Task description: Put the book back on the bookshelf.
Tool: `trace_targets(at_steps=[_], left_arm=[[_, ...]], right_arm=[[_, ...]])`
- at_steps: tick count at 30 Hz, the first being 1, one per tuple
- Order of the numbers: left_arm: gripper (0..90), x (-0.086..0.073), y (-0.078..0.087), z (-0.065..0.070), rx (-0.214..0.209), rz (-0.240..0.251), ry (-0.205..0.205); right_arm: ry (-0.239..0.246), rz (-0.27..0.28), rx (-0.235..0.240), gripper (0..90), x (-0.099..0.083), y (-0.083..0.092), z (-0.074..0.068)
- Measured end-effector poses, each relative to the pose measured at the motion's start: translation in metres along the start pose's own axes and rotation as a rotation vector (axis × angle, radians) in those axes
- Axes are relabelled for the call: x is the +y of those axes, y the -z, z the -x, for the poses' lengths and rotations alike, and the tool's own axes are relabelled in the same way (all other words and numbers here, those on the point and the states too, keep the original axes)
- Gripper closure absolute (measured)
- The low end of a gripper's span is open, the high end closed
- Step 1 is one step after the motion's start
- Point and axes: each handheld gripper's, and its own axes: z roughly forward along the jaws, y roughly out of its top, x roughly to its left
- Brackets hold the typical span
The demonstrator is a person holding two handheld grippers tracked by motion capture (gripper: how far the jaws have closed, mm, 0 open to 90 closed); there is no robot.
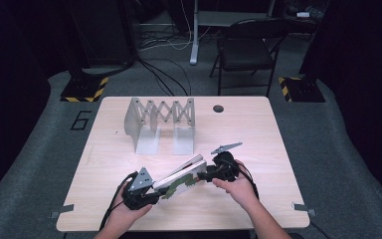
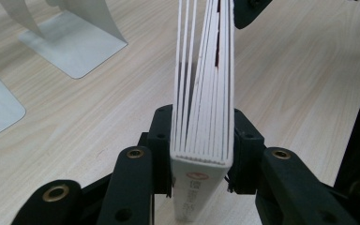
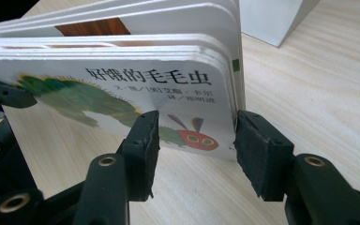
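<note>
- Pale wood-grain tabletop (image 1: 258, 134) on grey carpet, dark room behind; every place below is given relative to the board book (image 1: 181, 177).
- Board book: thick stiff card pages with rounded corners and a glossy cover bearing a green caterpillar. It lies near the tabletop's front edge, spanning the two grippers, and appears lifted off the wood rather than resting flat.
- Left gripper (image 1: 142, 195), at the book's near-left end: jaws clamped across the spine end, one pad on each cover (image 2: 201, 140). Seen along the jaws, the pages beyond the grip fan slightly apart.
- Right gripper (image 1: 210, 174), at the book's far-right end: jaws closed on the corner of the cover side, one pad over the cover art and one at the page edges (image 3: 194, 136).
- Handling, as judged: the book is rigid and moderately heavy for its size, so it will not sag between two grips. The glossy cover may slide under rubber pads, and loose pages can splay if only some are caught.
- Best hold, as judged: across the full thickness near the spine, where the pages are bound together.
- Beyond the book, toward the tabletop's far side: a grey metal expanding book rack (image 1: 160, 122) with upright plates, well apart from the book.
- Farther still: a folding chair (image 1: 246, 50) and floor cables.
</note>
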Motion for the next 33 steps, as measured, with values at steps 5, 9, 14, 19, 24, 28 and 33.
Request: trace_targets(at_steps=[5,9,14,19,24,28,33], left_arm=[[71.0,-0.001,0.001,0.004,0.014,0.001,0.014],[72.2,0.0,0.001,0.006,0.023,-0.005,0.019],[73.1,0.001,0.003,0.007,0.017,-0.021,0.02],[72.7,0.002,0.002,0.008,0.028,-0.02,0.032],[67.6,0.005,0.003,0.006,0.024,-0.034,0.044],[65.3,0.011,0.004,0.005,0.018,-0.046,0.042],[63.0,0.018,0.002,0.003,0.002,-0.054,0.06]], right_arm=[[-0.017,0.006,0.011,50.1,0.006,-0.005,0.001],[-0.015,0.0,0.013,50.2,0.009,-0.007,0.001],[-0.002,0.006,0.007,50.2,0.011,-0.009,0.002],[0.001,0.015,-0.004,49.7,0.01,-0.01,0.0],[-0.001,0.028,-0.002,49.8,0.008,-0.012,0.001],[-0.005,0.031,-0.002,49.8,0.007,-0.012,0.001],[-0.011,0.023,-0.005,49.8,0.008,-0.012,0.0]])
